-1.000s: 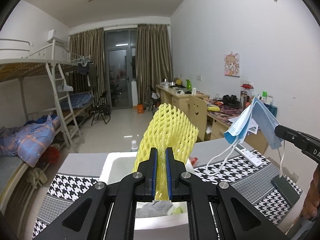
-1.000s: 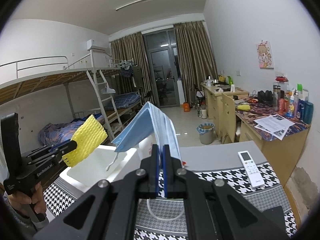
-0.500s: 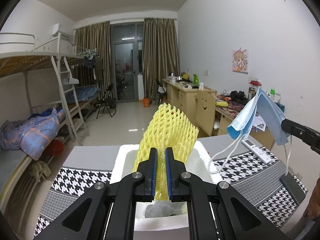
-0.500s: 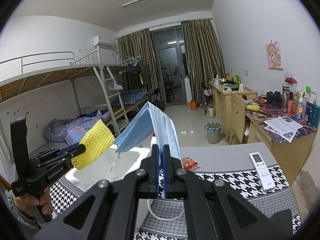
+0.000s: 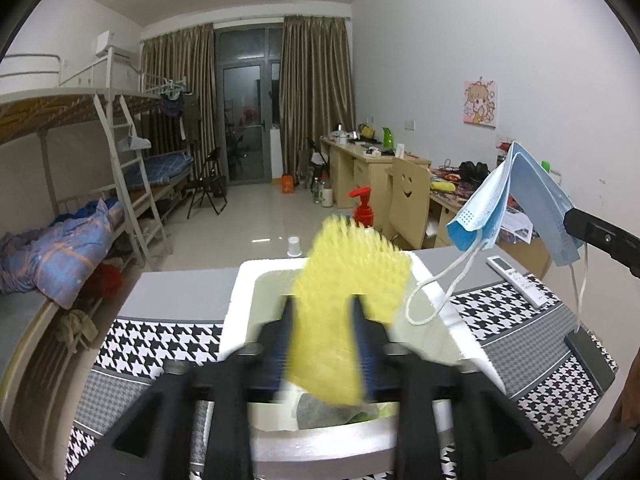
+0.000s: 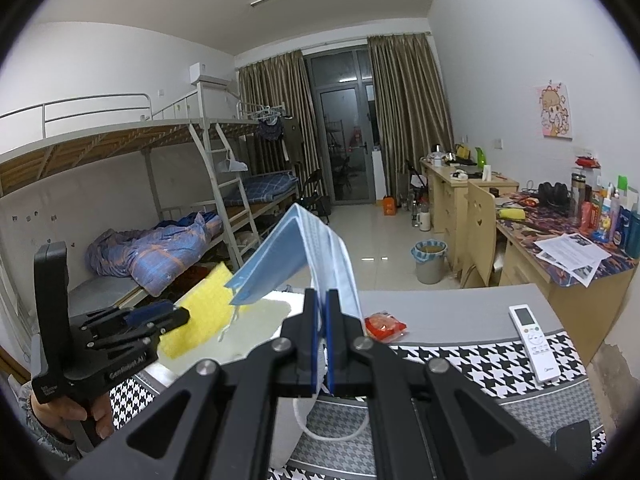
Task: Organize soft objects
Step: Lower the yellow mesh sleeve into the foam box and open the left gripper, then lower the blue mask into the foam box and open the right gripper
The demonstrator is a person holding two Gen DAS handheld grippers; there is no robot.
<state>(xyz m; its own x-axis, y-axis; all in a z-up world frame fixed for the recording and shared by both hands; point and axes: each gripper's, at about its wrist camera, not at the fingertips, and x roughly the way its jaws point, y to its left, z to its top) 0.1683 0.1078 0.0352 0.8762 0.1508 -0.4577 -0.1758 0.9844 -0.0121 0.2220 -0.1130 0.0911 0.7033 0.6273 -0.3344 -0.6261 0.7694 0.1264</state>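
Since the earlier frames the left gripper has just been opening: its jaws, then clamped tight on the yellow foam net, now stand apart with the net loose between them, blurred, over the white foam box; whether the pads still brush it I cannot tell. Left side, right wrist view: a hand grips the left gripper's handle, partly cut by the frame edge; the net's lower end sits behind the finger tips there. Box interior mostly hidden by the gripper body; a grey cloth scrap and something greenish show at the bottom, unclear. Centre: right gripper is closed on the folded blue face mask, which tents up above the jaws beside the box; one ear loop hangs below, half hidden behind the fingers. Right: small red packet on the grey table strip, white remote control on the houndstooth cloth. Dark object at the far right corner is cut off, unidentifiable.
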